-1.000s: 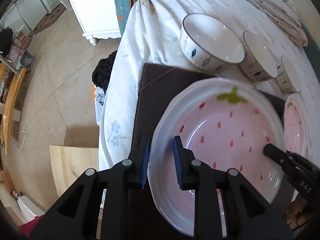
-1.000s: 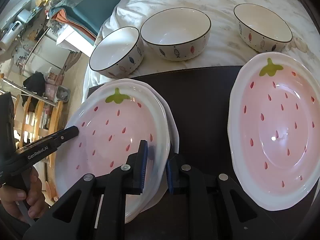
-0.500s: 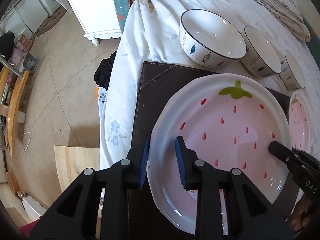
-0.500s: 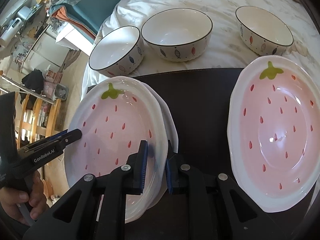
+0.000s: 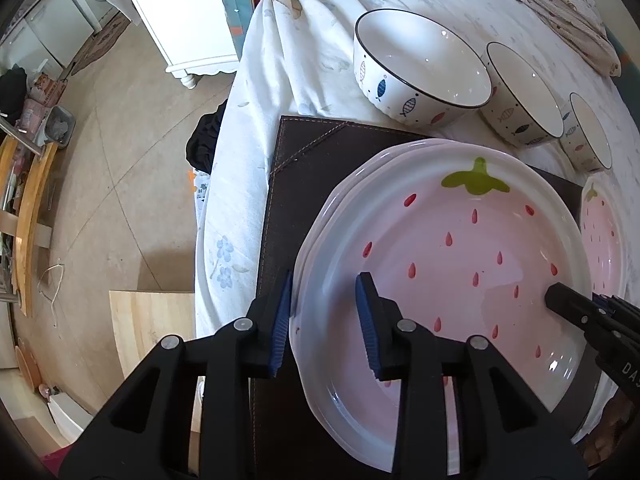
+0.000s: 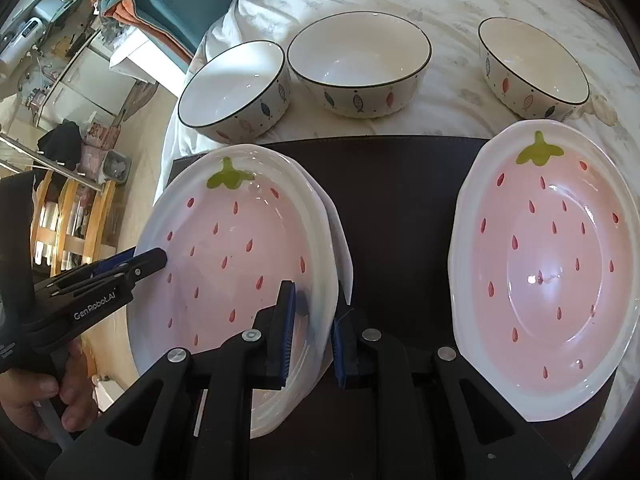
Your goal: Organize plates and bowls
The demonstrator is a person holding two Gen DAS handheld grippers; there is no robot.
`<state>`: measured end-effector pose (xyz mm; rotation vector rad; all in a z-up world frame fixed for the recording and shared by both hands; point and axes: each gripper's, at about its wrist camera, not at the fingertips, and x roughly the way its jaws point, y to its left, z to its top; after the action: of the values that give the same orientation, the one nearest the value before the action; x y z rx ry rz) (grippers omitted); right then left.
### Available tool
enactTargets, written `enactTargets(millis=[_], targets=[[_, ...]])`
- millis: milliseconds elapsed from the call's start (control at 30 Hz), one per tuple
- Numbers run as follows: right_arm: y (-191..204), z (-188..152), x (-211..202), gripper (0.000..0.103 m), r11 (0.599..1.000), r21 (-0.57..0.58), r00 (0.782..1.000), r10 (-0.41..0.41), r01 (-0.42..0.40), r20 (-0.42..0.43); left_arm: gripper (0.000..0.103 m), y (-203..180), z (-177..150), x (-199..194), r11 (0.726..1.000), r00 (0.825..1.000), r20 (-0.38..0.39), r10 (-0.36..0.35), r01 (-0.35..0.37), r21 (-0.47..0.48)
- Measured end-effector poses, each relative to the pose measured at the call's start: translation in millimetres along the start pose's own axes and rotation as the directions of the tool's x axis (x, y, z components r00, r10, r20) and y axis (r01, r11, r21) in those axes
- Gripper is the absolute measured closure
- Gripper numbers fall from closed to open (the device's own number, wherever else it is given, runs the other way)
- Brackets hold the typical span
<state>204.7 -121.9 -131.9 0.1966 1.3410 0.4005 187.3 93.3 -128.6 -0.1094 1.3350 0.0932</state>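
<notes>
The top strawberry plate [image 6: 240,256] now sits on a second one on the dark mat [image 6: 396,200], so only the letting go remains. The left tool [image 5: 324,316] has just been opening, its pads off the rim it straddles, while the right tool [image 6: 312,332] pinches the near rim. It should open fully before lifting straight up, lest the plate slide askew.

a tabletop [image 6: 460,8] with a white cloth [image 5: 256,128] over it holds everything. a dark brown mat [image 6: 400,208] lies flat on the cloth. three white bowls with little fish stand on the cloth just behind the mat: one on the left [image 6: 236,92], one in the middle [image 6: 360,68], one on the right [image 6: 532,68]. pink strawberry plates [image 6: 552,256] sit on the mat.
</notes>
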Motion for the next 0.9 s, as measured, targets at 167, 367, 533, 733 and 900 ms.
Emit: enactTargets(millis=[167,367,533,733,900], targets=[[0.9,-0.1,-1.7,0.085,1.0,-0.012,1.0,-0.01,0.009,-0.01,0.073,0.1,-0.4,-0.2,1.0,1.0,0.003,0.008,-0.008,0.012],[13.5,0.5,-6.9,0.085,0.98,-0.109,0.985,-0.166,0.169,0.035,0.07,-1.3,-0.9,2.2,1.0,1.0,-0.004,0.014,-0.014,0.016],[10.8,1.8,-7.9,0.085,0.989,-0.093,0.993,-0.111,0.114,0.033,0.07,-0.3,0.6,3.1,1.0,1.0,-0.005,0.007,-0.007,0.006],[6.7,2.4,-21.1,0.085,0.996,-0.07,0.995,-0.053,0.059,0.084,0.07,-3.6,-0.2,3.1,0.999,1.0,0.0,0.015,-0.015,0.029],[0.0,-2.1,-31.7,0.082,0.999,-0.02,0.992,-0.028,0.031,0.122,0.07,-4.1,-3.1,1.6,1.0,1.0,-0.011,0.005,-0.005,0.022]])
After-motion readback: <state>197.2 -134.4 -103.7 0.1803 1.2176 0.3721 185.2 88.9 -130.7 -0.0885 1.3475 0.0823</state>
